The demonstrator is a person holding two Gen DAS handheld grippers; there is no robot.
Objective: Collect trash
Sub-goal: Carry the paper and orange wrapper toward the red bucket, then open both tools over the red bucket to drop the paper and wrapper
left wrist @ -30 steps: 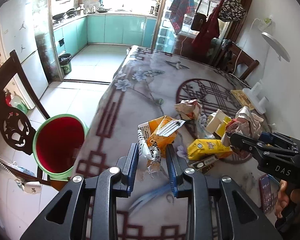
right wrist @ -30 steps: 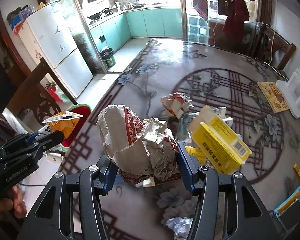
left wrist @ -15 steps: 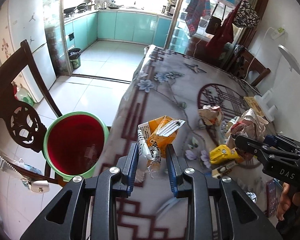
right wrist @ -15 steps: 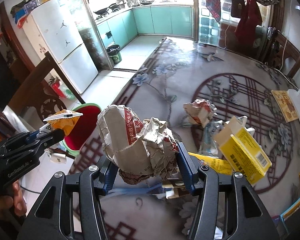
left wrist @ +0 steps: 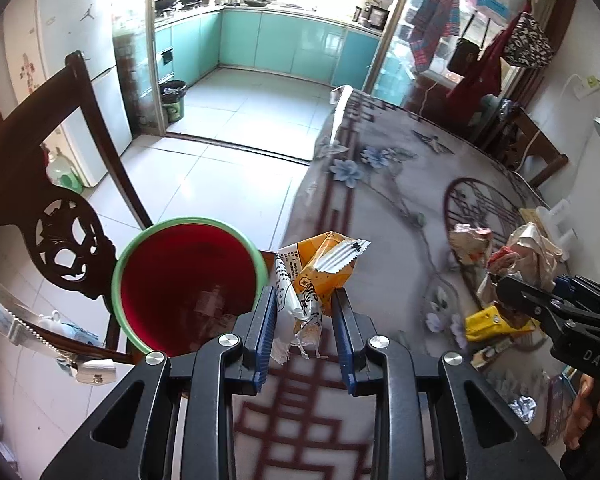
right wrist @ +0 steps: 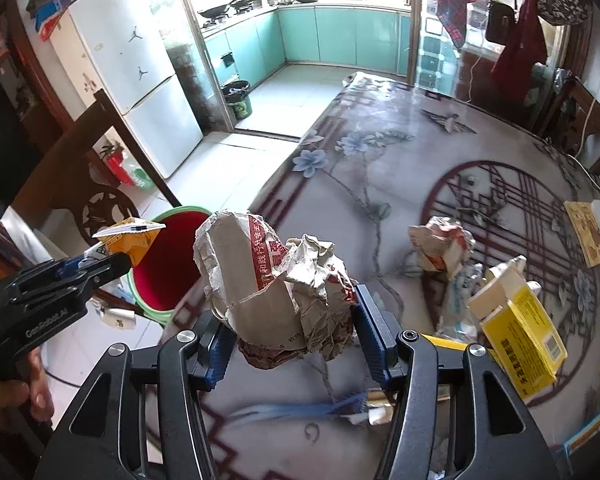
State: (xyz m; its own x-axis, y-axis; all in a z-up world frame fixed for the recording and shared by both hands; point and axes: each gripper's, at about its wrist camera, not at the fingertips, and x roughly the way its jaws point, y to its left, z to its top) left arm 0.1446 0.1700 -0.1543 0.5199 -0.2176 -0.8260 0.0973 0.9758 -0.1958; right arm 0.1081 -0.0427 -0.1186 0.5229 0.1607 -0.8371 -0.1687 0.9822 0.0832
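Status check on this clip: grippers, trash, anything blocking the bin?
Left gripper shut on orange snack wrapper. Right gripper shut on crumpled paper wad. Red bin open beside the table edge, nothing blocking.

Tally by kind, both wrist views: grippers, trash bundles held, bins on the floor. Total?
Grippers: 2, left gripper, right gripper
Held trash bundles: 2, orange wrapper in the left, crumpled paper bag in the right
Floor bins: 2, red bucket, black bin
Total: 6
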